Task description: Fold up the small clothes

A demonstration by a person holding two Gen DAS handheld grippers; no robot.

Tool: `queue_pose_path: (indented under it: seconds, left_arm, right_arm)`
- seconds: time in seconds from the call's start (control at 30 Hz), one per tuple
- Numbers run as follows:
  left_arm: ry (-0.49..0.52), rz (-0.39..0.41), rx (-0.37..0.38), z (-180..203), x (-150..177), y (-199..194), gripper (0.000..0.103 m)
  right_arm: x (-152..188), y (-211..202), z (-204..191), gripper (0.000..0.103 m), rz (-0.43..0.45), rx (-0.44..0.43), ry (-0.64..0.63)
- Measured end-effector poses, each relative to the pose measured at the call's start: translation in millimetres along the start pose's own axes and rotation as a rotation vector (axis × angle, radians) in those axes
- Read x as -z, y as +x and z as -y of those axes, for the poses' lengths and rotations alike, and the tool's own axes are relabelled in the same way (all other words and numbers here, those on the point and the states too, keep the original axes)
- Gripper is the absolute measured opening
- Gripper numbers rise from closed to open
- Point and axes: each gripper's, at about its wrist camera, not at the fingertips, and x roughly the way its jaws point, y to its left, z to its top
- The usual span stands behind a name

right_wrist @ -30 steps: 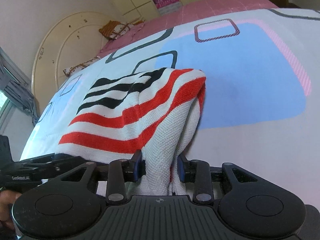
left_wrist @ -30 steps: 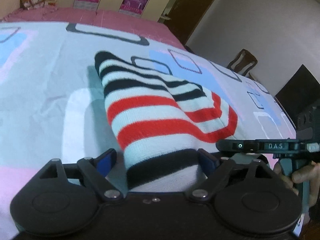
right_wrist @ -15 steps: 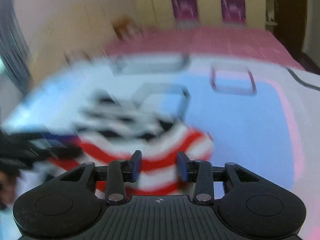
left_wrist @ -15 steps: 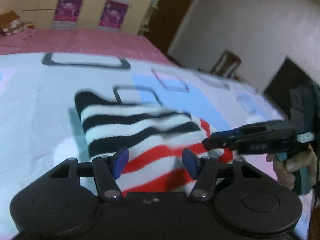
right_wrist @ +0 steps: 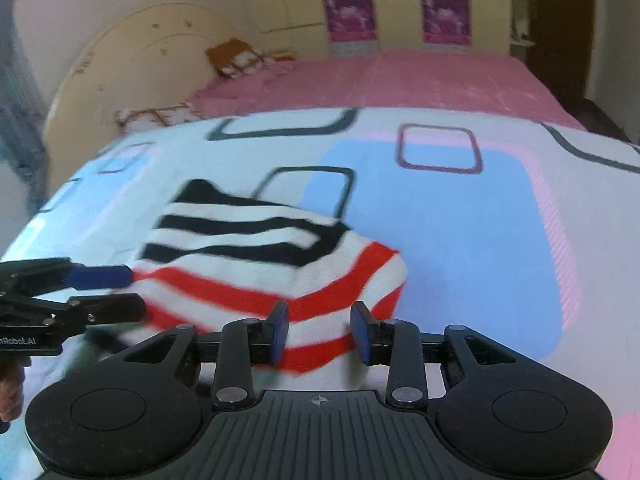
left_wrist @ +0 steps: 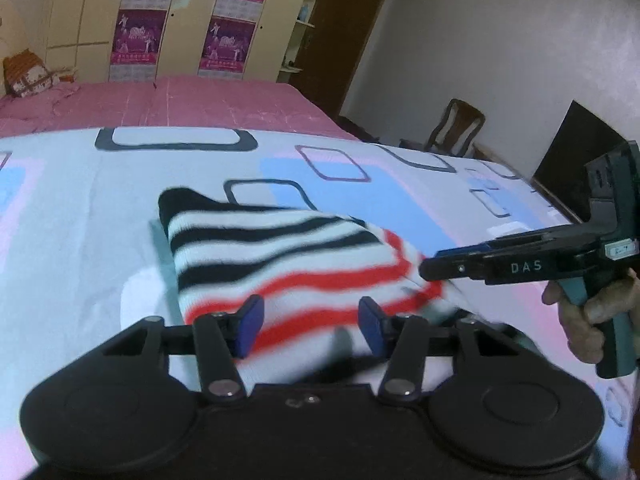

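Observation:
A small knitted sweater (left_wrist: 288, 256) with black, white and red stripes lies folded flat on the patterned bed sheet (left_wrist: 80, 240). My left gripper (left_wrist: 310, 328) hovers over the sweater's near edge, its jaws closing with nothing pinched between them. In the right wrist view the sweater (right_wrist: 256, 264) lies just beyond my right gripper (right_wrist: 320, 332), which is open and above the red-striped corner, not touching it. The left gripper (right_wrist: 128, 292) shows there at the sweater's left edge. The right gripper (left_wrist: 428, 270) shows in the left wrist view at the sweater's right corner, held by a hand (left_wrist: 592, 320).
The white sheet with blue and pink squares covers the near bed; a pink cover (left_wrist: 200, 100) lies beyond. A round headboard (right_wrist: 132, 64) and a pillow (right_wrist: 236, 56) stand at the far left. A wooden chair (left_wrist: 456, 128) and a dark screen (left_wrist: 576, 152) stand to the right.
Both grippers have let go of the sweater's near edge and risen above it. The left jaws have narrowed. The sweater now lies flat on the sheet.

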Motion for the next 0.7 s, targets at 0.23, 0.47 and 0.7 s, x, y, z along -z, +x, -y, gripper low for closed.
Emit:
queue_pose_path:
  seconds: [0.23, 0.47, 0.7]
  left_arm:
    - [0.08, -0.07, -0.084, 29.2, 32.2, -0.2, 0.046]
    - [0.077, -0.066, -0.108, 35.4, 28.3, -14.4, 0.043]
    - [0.046, -0.085, -0.095, 52.7, 43.7, -49.0, 0.041]
  right_arm:
    - [45.8, 1.8, -31.9, 0.023, -0.077, 0.041, -0.141]
    - [45.4, -10.3, -41.7, 0.024, -0.04, 0.072, -0.17]
    - [63.0, -60.3, -45.6, 0.024, -0.024, 0.014, -0.147]
